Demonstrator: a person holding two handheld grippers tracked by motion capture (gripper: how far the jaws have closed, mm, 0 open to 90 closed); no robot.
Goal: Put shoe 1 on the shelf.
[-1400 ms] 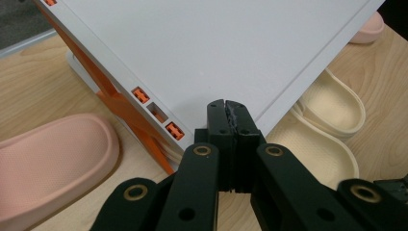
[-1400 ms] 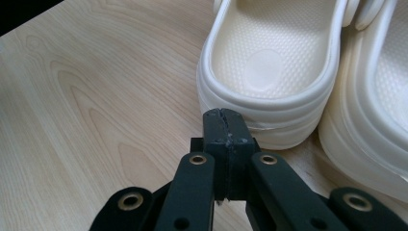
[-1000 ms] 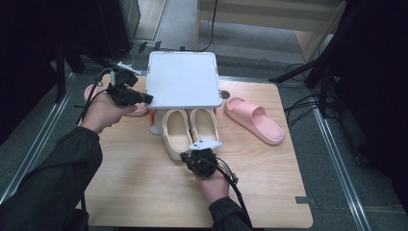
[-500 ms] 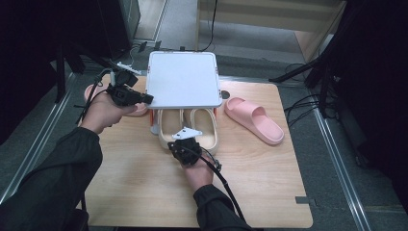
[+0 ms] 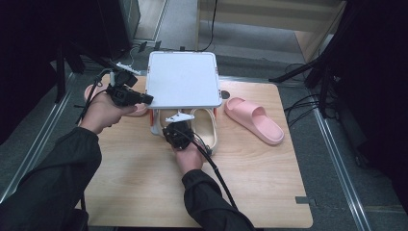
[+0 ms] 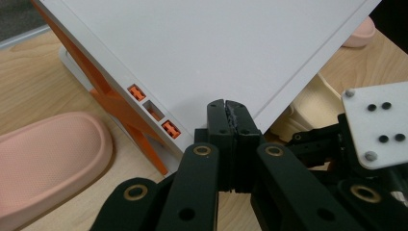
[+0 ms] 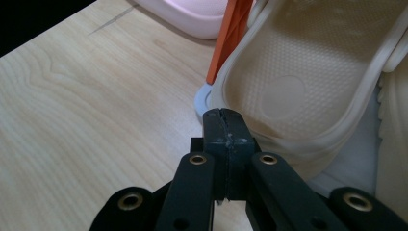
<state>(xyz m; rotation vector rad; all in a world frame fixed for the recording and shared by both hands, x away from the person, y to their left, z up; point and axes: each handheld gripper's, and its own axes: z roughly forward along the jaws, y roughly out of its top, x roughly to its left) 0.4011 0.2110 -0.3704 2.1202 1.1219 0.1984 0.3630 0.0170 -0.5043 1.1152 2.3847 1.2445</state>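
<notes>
A white flat-topped rack (image 5: 182, 79) on orange legs (image 6: 110, 96) stands at the back of the wooden table (image 5: 144, 192). A pair of beige slippers (image 5: 206, 130) lies under its front edge. My left gripper (image 5: 146, 99) is shut and empty, its tips (image 6: 226, 108) against the rack's left front corner. My right gripper (image 5: 167, 129) is also shut and empty. Its tips (image 7: 223, 115) are at the heel of the left beige slipper (image 7: 298, 72), beside an orange leg (image 7: 231, 33). Its grey plate (image 6: 375, 125) appears in the left gripper view.
One pink slipper (image 5: 252, 119) lies on the table right of the rack. Another pink slipper (image 5: 94, 91) lies left of the rack, behind my left hand (image 6: 43, 154). Dark stands and cables surround the table; bare wood spreads in front.
My right hand has moved left along the slippers' heels, from the middle of the pair to the left slipper near the rack's left front leg. The left hand has stayed put.
</notes>
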